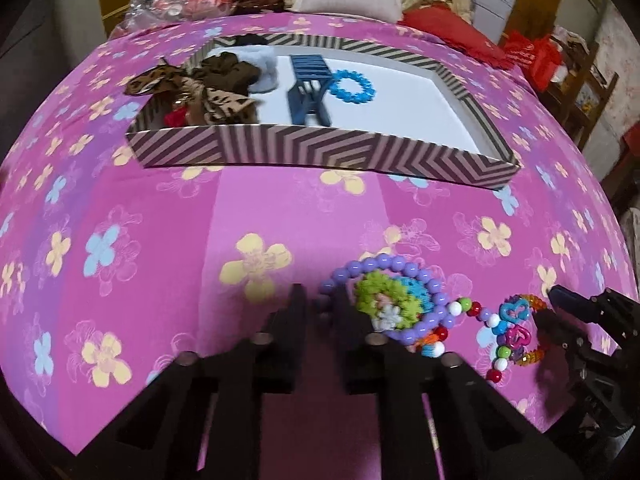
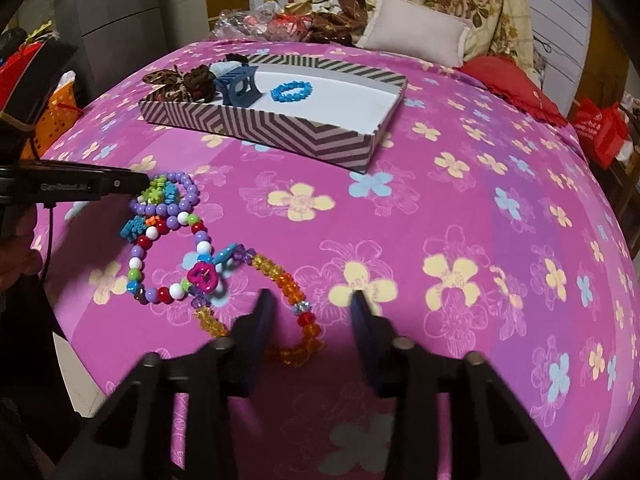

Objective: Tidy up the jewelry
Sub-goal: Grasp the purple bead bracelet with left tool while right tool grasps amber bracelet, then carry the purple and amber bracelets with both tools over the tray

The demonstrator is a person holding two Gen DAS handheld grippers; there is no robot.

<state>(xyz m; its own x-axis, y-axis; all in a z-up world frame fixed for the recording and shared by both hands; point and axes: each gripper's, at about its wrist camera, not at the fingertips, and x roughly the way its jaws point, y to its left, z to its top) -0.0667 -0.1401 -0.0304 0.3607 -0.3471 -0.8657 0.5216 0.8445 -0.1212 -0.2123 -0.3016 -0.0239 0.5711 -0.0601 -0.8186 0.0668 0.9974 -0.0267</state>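
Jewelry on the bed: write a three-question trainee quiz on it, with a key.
1. What lies in the striped tray beside the blue hair claw? A wristwatch; B blue bracelet; C silver chain.
2. True or false: part of the amber bead bracelet lies on the bedspread between the fingers of the right hand-held gripper.
3. Which bracelet has beads between the fingers of the left hand-held gripper?
Key: 1 B. 2 True. 3 The purple bead bracelet.
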